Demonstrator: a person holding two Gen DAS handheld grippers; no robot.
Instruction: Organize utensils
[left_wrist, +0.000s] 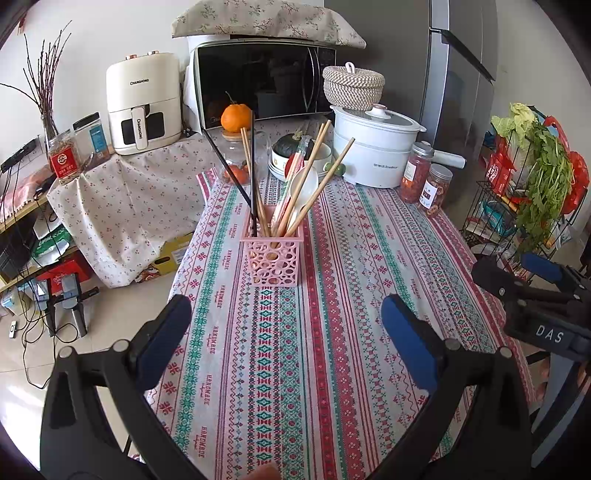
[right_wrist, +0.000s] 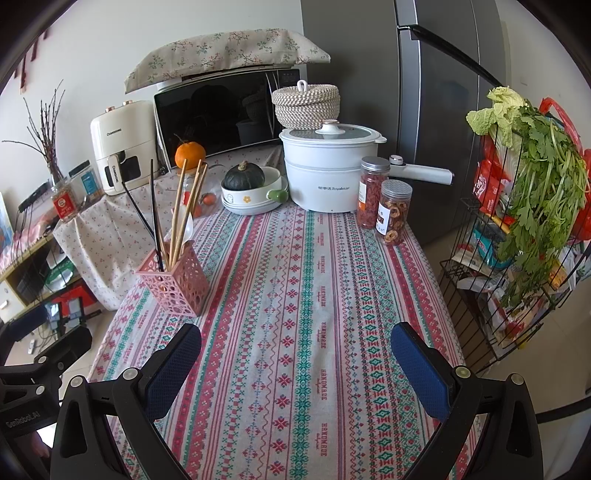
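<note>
A pink perforated holder stands upright on the patterned tablecloth. It holds several wooden chopsticks, black chopsticks and a white spoon. It also shows in the right wrist view, at the table's left side. My left gripper is open and empty, just short of the holder. My right gripper is open and empty over the table's middle; it shows at the right edge of the left wrist view.
At the table's far end stand a white electric pot, two jars, stacked bowls with a green squash and a glass jar under an orange. A wire rack with greens stands right of the table. An air fryer and a microwave are behind.
</note>
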